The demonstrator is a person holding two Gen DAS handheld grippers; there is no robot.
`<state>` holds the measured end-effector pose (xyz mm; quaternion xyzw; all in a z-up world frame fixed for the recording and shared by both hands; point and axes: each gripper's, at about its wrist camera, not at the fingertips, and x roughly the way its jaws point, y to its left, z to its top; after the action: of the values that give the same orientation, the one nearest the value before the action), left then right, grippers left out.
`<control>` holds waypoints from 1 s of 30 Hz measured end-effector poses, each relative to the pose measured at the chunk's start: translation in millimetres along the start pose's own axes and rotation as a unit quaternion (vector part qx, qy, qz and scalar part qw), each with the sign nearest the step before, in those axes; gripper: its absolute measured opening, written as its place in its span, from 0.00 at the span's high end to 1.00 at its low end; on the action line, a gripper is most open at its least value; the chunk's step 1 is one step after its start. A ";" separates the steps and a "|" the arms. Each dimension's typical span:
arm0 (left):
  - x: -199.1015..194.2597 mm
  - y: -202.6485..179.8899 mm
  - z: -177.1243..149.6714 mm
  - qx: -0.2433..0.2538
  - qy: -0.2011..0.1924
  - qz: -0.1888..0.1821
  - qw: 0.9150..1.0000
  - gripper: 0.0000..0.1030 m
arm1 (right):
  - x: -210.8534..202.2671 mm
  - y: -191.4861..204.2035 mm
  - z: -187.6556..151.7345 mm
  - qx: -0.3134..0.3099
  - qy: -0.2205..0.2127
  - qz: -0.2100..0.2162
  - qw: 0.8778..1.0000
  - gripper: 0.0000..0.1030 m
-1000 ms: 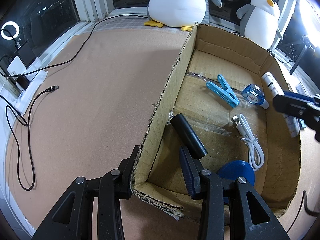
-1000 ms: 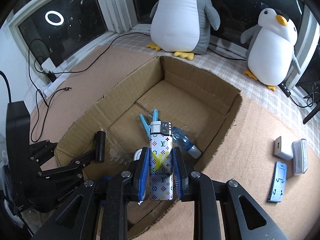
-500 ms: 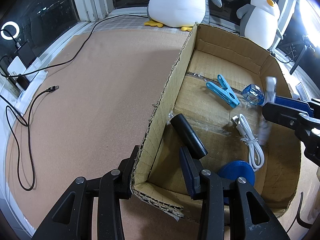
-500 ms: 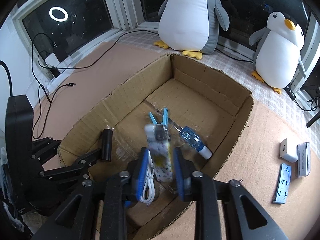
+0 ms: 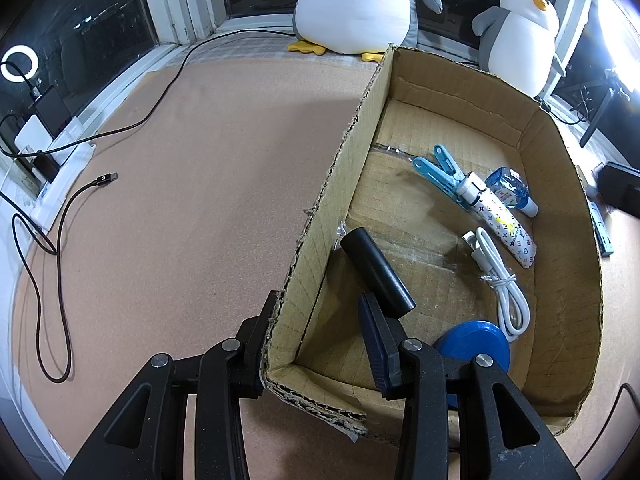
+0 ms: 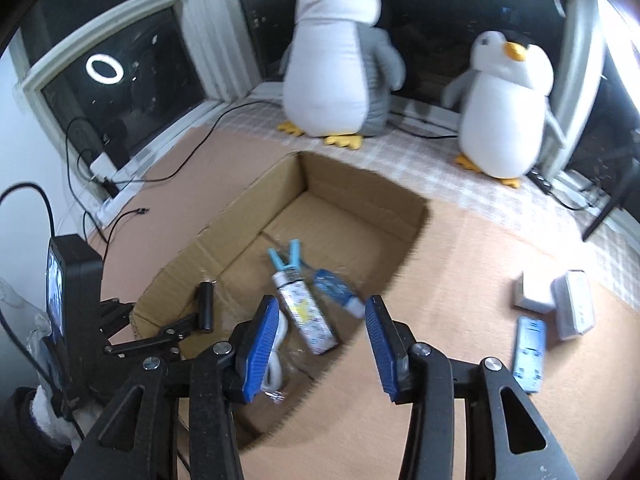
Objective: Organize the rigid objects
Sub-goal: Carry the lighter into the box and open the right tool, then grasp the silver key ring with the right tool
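Observation:
An open cardboard box (image 5: 352,140) (image 6: 360,172) stands on the tan floor. My left gripper (image 5: 320,304) is shut on the box's left wall near its front corner, one finger outside and one inside. A white patterned lighter (image 5: 500,220) (image 6: 306,316) lies flat in the box beside a blue clothes peg (image 5: 436,170) and a small blue bottle (image 5: 508,190). A black cylinder (image 5: 376,272), a white cable (image 5: 504,292) and a blue disc (image 5: 472,346) lie nearer the front. Above the box's right edge, my right gripper (image 6: 322,308) has its jaws opening with nothing between them.
On the floor right of the box lie a white charger (image 6: 534,290), a white case (image 6: 574,304) and a blue flat piece (image 6: 530,346). Two plush penguins (image 6: 340,64) (image 6: 504,104) stand by the window. A black cable (image 5: 60,240) loops at the left.
The lighter has left my right gripper and now lies in the box. The right jaws have spread and the gripper has risen and drawn back. The left gripper has not moved.

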<state>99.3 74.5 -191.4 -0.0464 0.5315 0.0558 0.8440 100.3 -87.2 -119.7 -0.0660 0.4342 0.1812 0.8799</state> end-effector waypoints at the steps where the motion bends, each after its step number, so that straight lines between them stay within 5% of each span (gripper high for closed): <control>1: 0.0 0.0 0.0 0.000 0.000 0.000 1.000 0.60 | -2.7 -4.7 -1.0 0.005 -0.001 -0.002 1.000 0.56; 12: 0.0 0.2 0.0 0.001 0.000 0.000 1.000 0.60 | 1.2 -68.4 -31.7 0.055 0.043 -0.036 0.997 0.53; 30: 0.0 0.1 0.0 0.000 0.000 0.000 1.000 0.59 | 50.8 -67.5 -59.0 0.049 0.075 -0.036 0.995 0.53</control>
<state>99.3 74.6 -191.5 -0.0461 0.5314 0.0554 0.8440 110.4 -152.6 -198.7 -0.0517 0.5045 0.1227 0.8531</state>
